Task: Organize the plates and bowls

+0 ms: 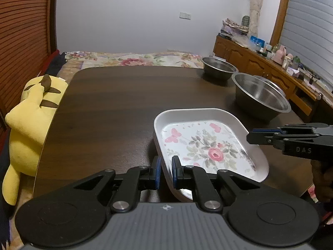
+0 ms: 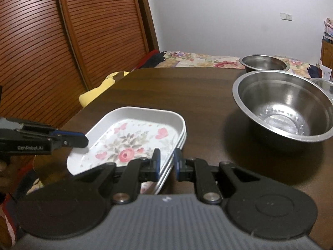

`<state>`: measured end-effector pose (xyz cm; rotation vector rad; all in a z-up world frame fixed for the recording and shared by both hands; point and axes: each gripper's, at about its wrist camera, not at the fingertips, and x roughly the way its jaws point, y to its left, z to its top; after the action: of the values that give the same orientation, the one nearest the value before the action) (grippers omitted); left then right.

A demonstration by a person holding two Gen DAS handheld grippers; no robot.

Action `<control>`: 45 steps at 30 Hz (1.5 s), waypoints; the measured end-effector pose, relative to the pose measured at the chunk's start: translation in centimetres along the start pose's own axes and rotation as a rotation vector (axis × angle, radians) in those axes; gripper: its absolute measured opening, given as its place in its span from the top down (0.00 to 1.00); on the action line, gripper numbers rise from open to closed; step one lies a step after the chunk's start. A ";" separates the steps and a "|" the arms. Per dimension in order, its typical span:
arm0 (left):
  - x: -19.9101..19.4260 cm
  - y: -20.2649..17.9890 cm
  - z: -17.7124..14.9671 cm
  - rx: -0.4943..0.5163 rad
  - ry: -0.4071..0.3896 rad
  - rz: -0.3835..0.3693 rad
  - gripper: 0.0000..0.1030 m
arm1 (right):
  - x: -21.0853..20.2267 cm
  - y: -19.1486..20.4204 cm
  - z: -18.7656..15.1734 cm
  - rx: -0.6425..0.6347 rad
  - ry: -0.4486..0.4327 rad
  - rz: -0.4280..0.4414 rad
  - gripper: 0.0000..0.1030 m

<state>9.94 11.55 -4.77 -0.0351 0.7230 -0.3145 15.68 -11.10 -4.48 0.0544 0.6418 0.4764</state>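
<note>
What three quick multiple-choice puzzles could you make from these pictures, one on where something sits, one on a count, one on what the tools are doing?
1. Where do the steel bowls sit relative to the flowered plates?
A. farther back and toward the right of the table
B. stacked on the plates
C. on the floor

2. How many steel bowls show plainly on the table?
A. none
B. two
C. six

3. What are the two tools doing?
A. both gaping open in the air
B. each gripping one bowl
C. both clamped on the plates' rim

Answers:
1 A: the large steel bowl and small steel bowl stand beyond the flowered plates on the brown table.
2 B: only those two are plain.
3 C: the left tool and right tool pinch opposite rims.
</note>
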 end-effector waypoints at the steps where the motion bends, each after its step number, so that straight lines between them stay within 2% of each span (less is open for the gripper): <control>1: -0.1 0.0 0.0 -0.003 -0.005 0.001 0.88 | -0.2 -0.1 0.0 0.003 -0.005 -0.001 0.85; 8: -1.0 -0.5 0.9 0.003 -0.050 0.017 0.88 | -1.9 -0.6 0.0 0.015 -0.059 -0.012 0.85; 14: -1.0 -2.6 2.5 0.032 -0.091 0.010 0.86 | -4.4 -2.1 0.2 0.014 -0.127 -0.050 0.85; 17: -0.8 -3.9 3.3 0.051 -0.112 -0.005 0.75 | -5.8 -3.0 0.2 0.025 -0.159 -0.063 0.84; 20: -0.4 -5.4 4.0 0.070 -0.130 -0.029 0.68 | -7.4 -3.7 0.2 0.025 -0.198 -0.082 0.65; 25: 0.6 -8.0 5.1 0.099 -0.150 -0.060 0.61 | -9.5 -5.1 0.2 0.016 -0.241 -0.136 0.64; 27: 1.0 -9.0 5.4 0.113 -0.153 -0.076 0.57 | -10.2 -5.9 0.2 0.023 -0.255 -0.146 0.59; 30: 1.6 -10.5 5.8 0.136 -0.163 -0.091 0.52 | -11.0 -6.9 0.0 0.035 -0.272 -0.169 0.58; 33: 2.4 -11.6 6.2 0.144 -0.174 -0.112 0.46 | -11.1 -7.8 -0.2 0.042 -0.277 -0.192 0.57; 39: 4.5 -13.3 6.7 0.154 -0.162 -0.133 0.46 | -10.4 -9.9 -0.3 0.069 -0.276 -0.234 0.57; 45: 6.6 -14.3 7.3 0.155 -0.159 -0.124 0.43 | -9.3 -11.7 -0.5 0.084 -0.261 -0.251 0.56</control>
<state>15.48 -4.54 -1.55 0.0418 0.5387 -0.4801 13.73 -25.74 -1.91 0.1123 0.4043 0.1951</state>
